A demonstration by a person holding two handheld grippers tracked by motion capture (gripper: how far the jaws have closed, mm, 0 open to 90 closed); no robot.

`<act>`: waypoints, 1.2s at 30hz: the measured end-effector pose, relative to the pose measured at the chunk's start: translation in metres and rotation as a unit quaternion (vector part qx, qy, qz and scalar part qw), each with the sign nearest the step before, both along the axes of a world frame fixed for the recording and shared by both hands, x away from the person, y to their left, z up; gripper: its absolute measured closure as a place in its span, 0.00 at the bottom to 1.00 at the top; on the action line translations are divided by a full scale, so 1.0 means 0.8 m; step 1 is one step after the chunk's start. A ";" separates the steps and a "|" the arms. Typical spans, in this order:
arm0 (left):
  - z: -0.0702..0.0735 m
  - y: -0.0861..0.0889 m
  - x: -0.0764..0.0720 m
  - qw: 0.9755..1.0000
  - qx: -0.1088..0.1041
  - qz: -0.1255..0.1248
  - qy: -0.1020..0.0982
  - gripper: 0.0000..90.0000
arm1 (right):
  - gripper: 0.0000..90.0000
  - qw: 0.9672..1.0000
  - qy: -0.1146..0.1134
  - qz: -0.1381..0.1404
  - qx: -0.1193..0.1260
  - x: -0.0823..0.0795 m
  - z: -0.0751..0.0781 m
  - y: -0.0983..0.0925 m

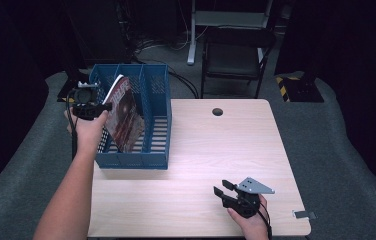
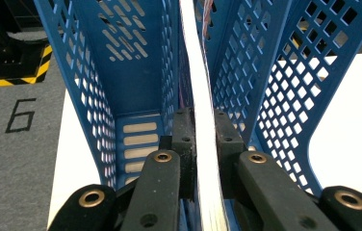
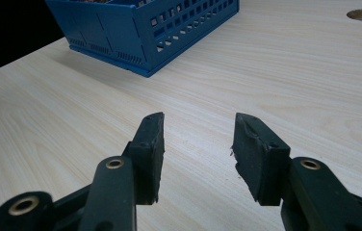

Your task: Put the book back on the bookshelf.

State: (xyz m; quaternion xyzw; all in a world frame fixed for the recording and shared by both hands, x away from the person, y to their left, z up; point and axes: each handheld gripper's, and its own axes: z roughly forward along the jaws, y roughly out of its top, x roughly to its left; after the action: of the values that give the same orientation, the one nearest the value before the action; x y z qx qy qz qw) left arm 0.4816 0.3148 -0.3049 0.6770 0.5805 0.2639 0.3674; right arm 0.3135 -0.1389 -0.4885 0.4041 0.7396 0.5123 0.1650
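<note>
Wooden table [image 1: 201, 150] – left gripper [image 2: 203, 139] pinches magazine [image 2: 200, 86] inside blue rack [image 2: 135, 57].

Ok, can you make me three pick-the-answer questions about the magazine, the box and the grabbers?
1. Where is the magazine?
A. flat on the table
B. standing in the rack
C. on the chair

2. What colour is the rack?
A. blue
B. red
C. green

3. What does the right gripper hold?
A. a magazine
B. a pen
C. nothing

Answers:
1 B: it leans between the rack's dividers, clamped by the left gripper.
2 A: its lattice walls are blue.
3 C: its jaws stand apart over the bare table.
</note>
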 end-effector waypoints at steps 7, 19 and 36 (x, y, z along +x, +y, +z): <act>-0.001 -0.006 0.002 1.000 0.004 -0.002 -0.012 0.93 | 0.60 1.000 0.004 -0.001 0.000 -0.001 0.000 0.000; -0.002 -0.013 0.015 0.999 -0.005 0.015 -0.027 0.94 | 0.60 1.000 0.000 0.001 -0.001 0.001 -0.001 -0.002; 0.005 -0.020 0.024 0.997 -0.016 0.044 -0.066 0.94 | 0.60 1.000 0.003 -0.002 0.004 0.001 -0.001 -0.005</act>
State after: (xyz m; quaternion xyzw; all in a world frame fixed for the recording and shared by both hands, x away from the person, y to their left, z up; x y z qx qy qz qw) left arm 0.5005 0.2989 -0.3006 0.6257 0.5889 0.3142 0.4038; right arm 0.3143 -0.1427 -0.4892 0.4077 0.7374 0.5135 0.1622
